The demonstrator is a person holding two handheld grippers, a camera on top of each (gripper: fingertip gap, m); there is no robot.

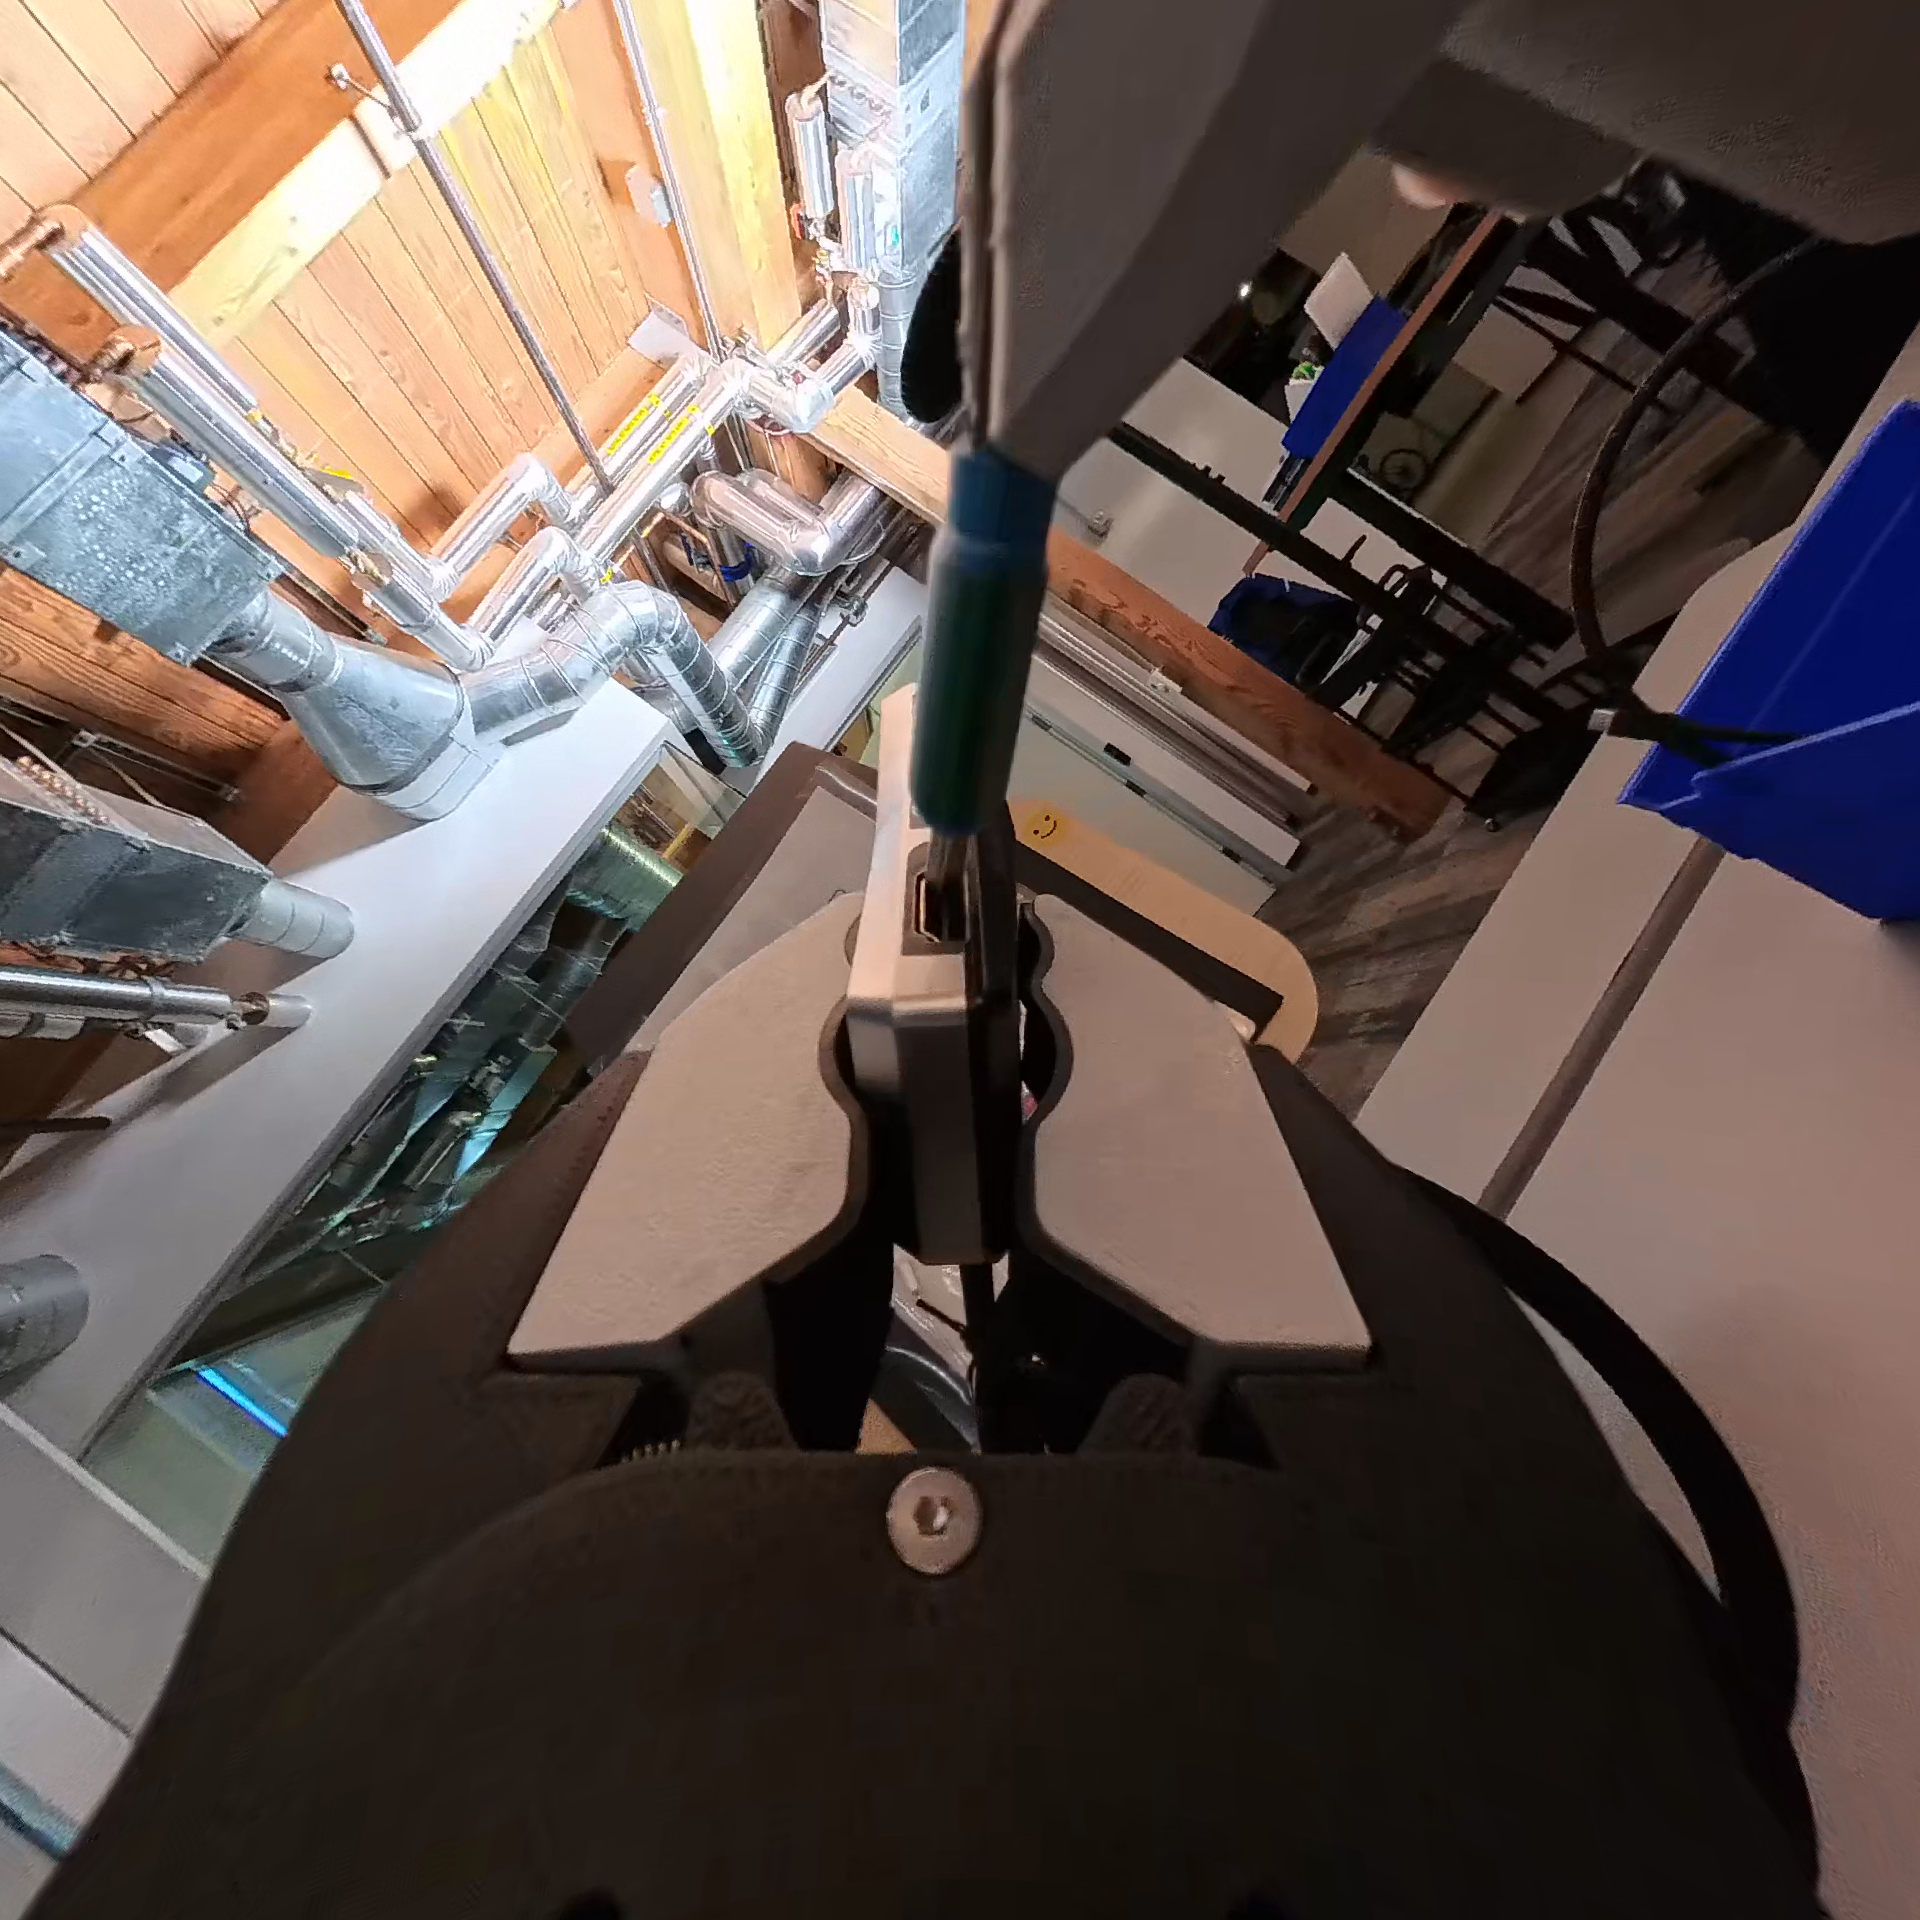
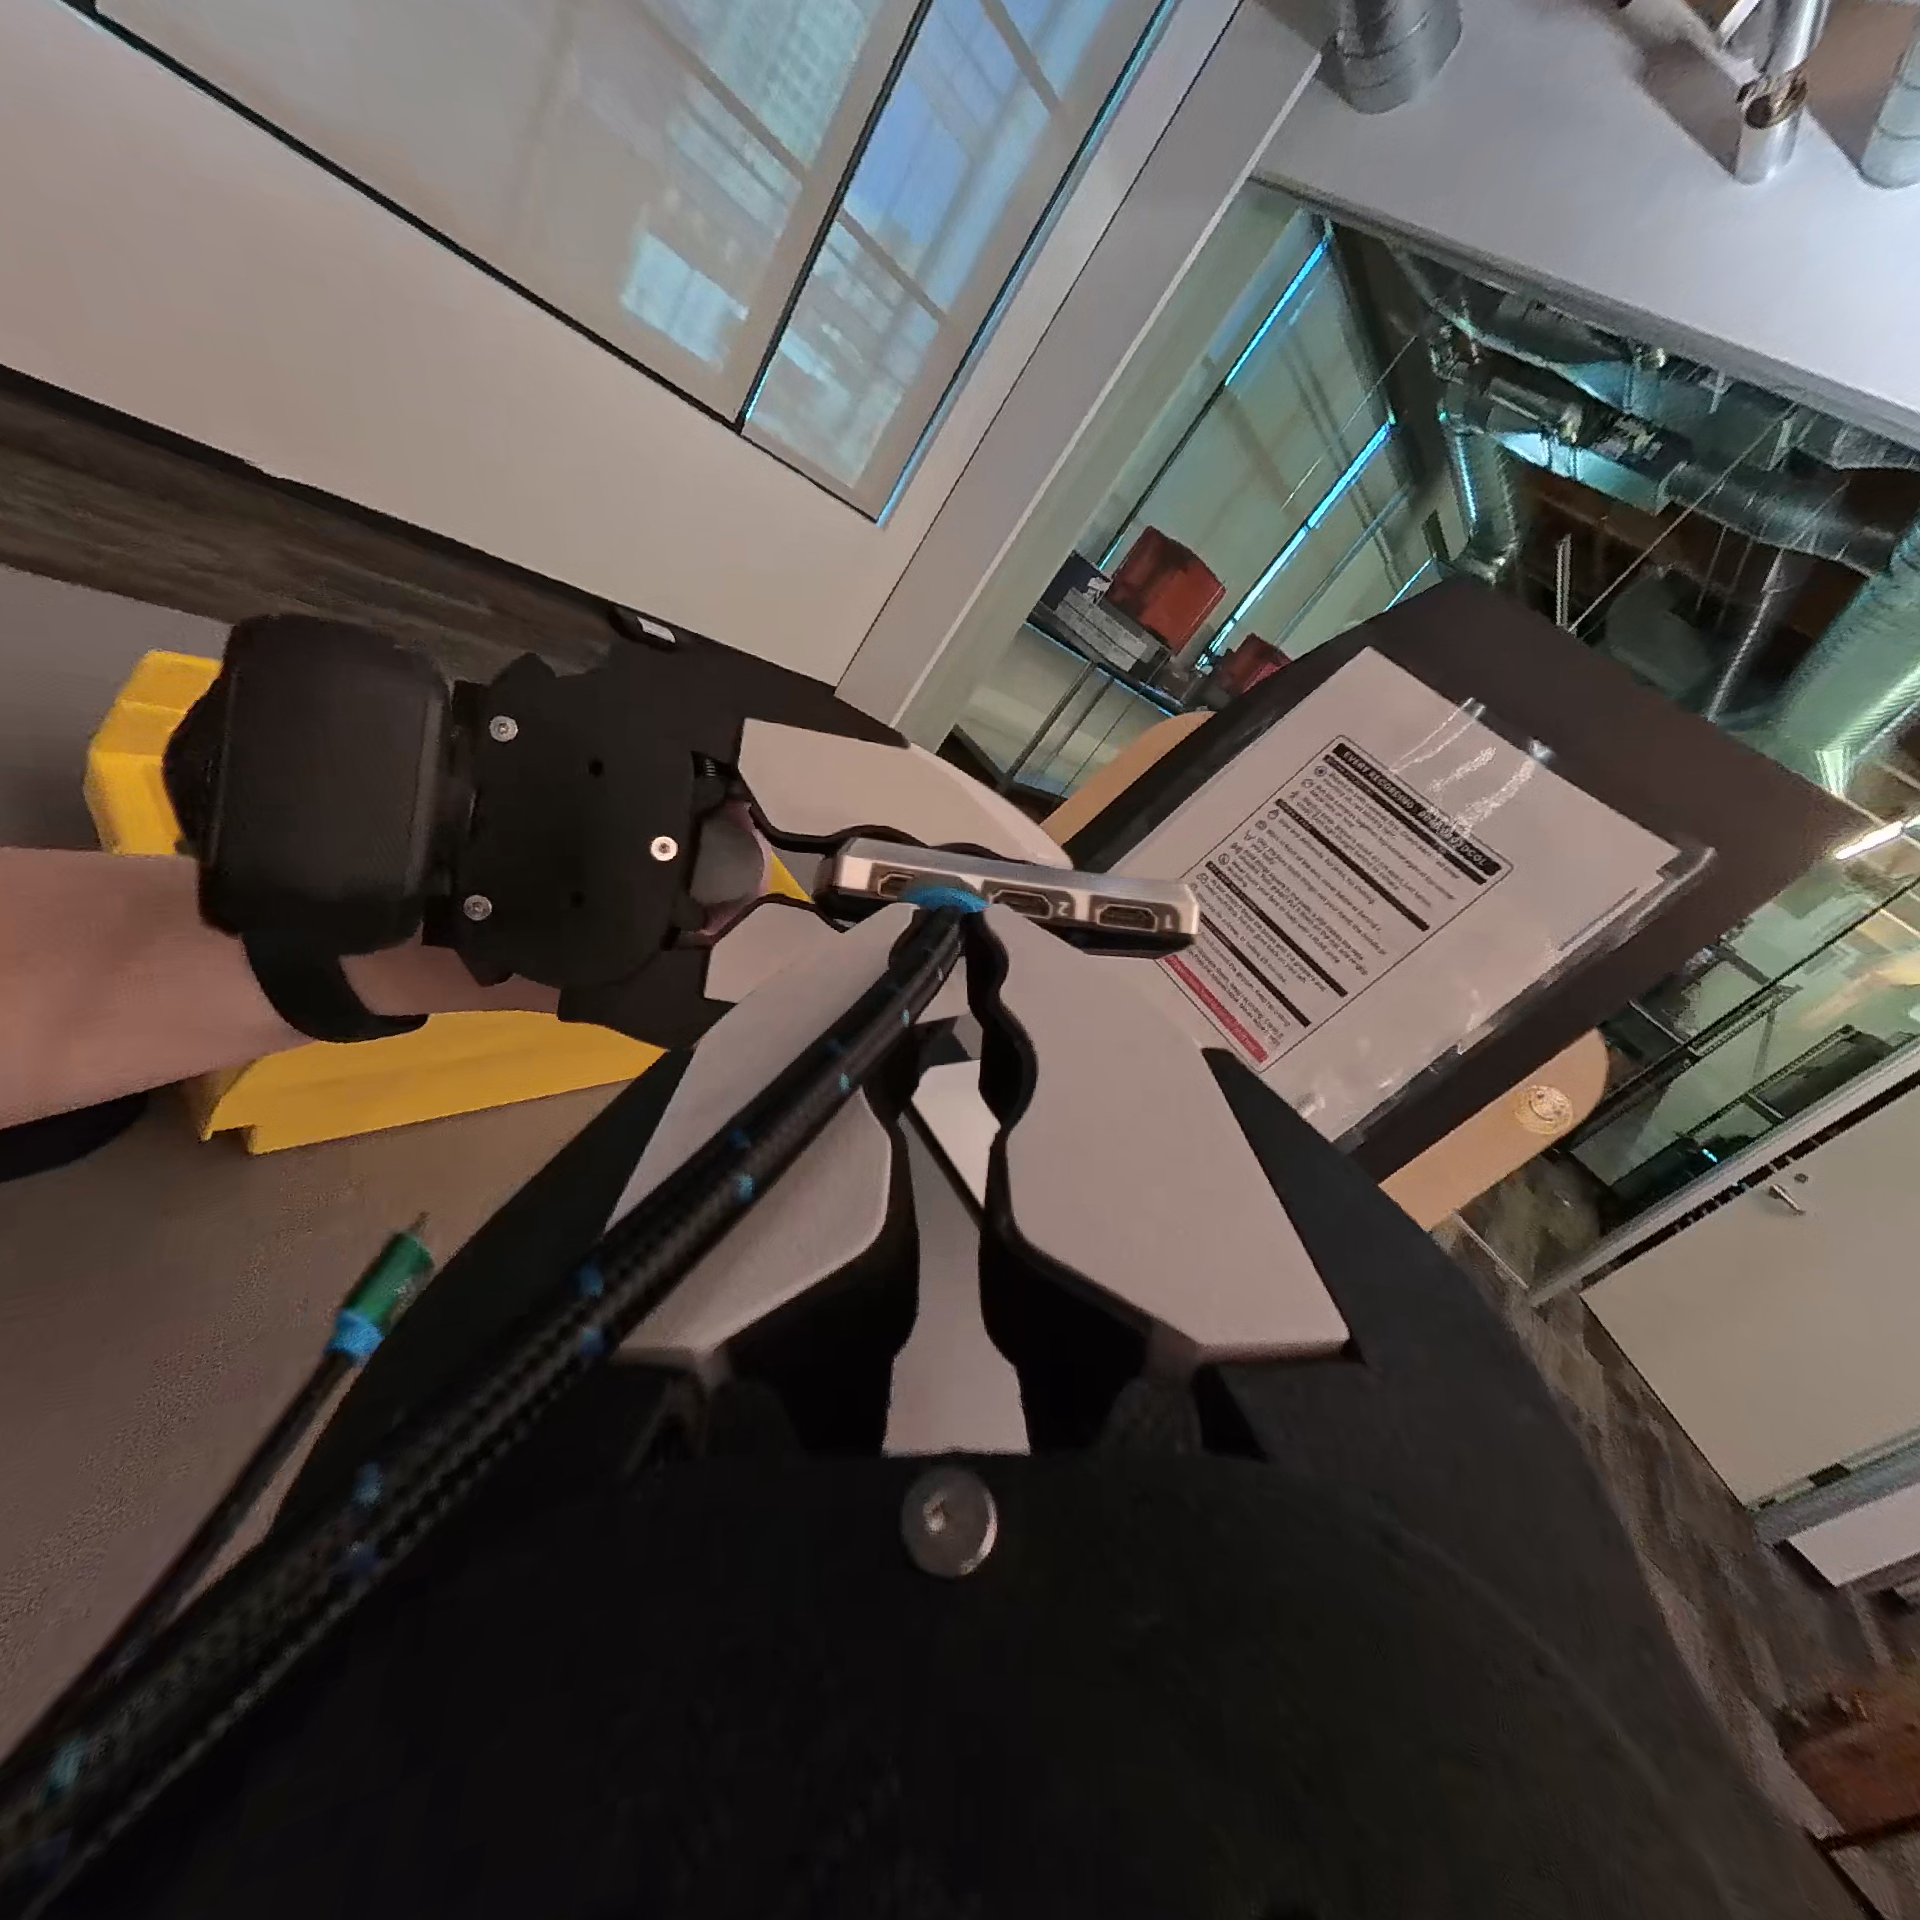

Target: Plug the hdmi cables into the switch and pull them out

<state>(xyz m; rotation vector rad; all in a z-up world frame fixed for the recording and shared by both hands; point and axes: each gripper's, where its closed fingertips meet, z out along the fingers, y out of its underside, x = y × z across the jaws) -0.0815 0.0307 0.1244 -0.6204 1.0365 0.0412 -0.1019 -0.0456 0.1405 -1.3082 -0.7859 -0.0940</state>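
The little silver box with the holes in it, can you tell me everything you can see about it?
The small silver metal switch box is flat with rounded corners and a darker face. One long edge shows three plug holes in a row. The left gripper holds it off the table, its grey fingers shut on the two flat sides. The green and blue plug of a black braided cable, pinched in the right gripper, meets the hole nearest the left gripper.

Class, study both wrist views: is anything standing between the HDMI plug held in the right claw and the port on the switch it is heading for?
Nothing visible blocks it. The left claw clamps the switch, whose ports face the right claw. The plug, green-sleeved, already meets a port, and the neighbouring ports look empty.
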